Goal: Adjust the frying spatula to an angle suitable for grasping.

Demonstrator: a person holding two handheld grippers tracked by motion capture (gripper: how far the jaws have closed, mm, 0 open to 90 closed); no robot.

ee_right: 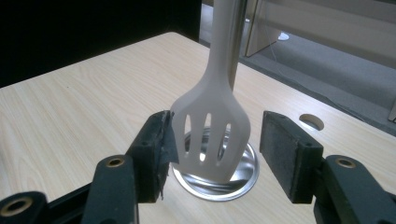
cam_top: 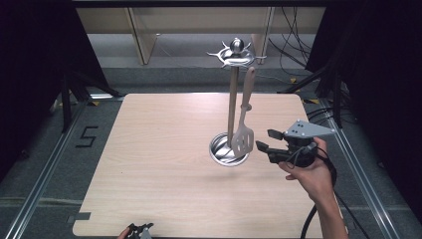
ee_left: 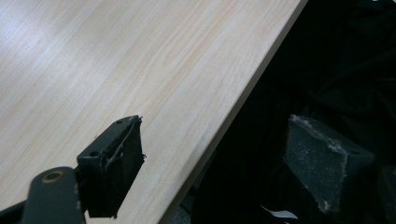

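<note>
Utensil stand (cam_top: 232,99) right of table (cam_top: 164,164) centre, its base (cam_top: 228,150) on the tabletop. Slotted spatula (cam_top: 243,132) hangs from stand's top ring, blade above the base. Right gripper (cam_top: 265,140) just right of blade; left gripper (cam_top: 141,230) at table's near edge.

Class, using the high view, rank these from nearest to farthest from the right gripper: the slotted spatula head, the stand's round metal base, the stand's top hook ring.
Right gripper:
1. Spatula head, just left.
2. Round base, farther left.
3. Hook ring, high above.

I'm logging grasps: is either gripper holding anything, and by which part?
Nothing is held. The right gripper is open around the hanging slotted spatula's head; the left gripper is open.
</note>
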